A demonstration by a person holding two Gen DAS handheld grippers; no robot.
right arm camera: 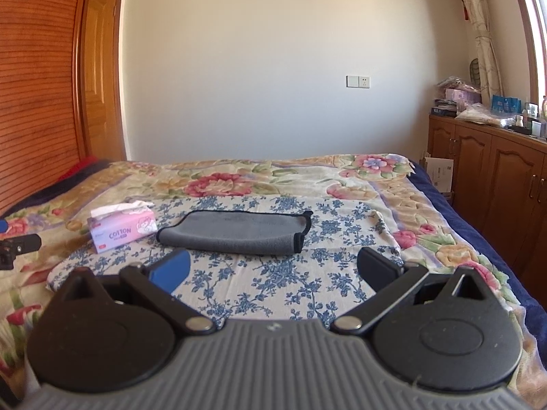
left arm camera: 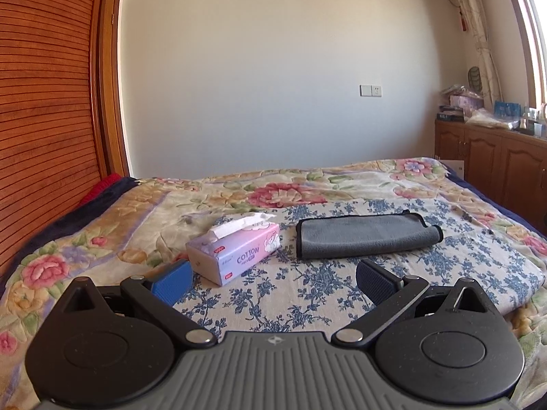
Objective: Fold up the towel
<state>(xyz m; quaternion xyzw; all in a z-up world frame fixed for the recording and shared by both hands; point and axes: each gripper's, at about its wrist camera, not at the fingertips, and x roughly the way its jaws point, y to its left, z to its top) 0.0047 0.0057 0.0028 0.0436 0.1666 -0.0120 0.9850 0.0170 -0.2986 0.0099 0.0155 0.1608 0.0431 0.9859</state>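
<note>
I have both claws spread wide and holding nothing. In the left wrist view, my left gripper (left arm camera: 273,282) fills the bottom of the frame, its blue pad at lower left and its black pad at lower right, well short of the cloth. The grey towel (left arm camera: 367,235) lies right of center, already folded into a long band with black edging, flat on a blue-flowered sheet (left arm camera: 307,290) spread over the floral bedspread (left arm camera: 102,225). Just left of it sits a pink and lilac tissue pack (left arm camera: 236,253) marked COTTON, with 1 tissue sticking up from its top.

In the right wrist view, my right gripper (right arm camera: 273,271) is equally open at the bottom. The towel (right arm camera: 236,232) sits at center, and the tissue pack (right arm camera: 121,230) is near its left end. A wooden cabinet (right arm camera: 489,171) stands along the right edge.
</note>
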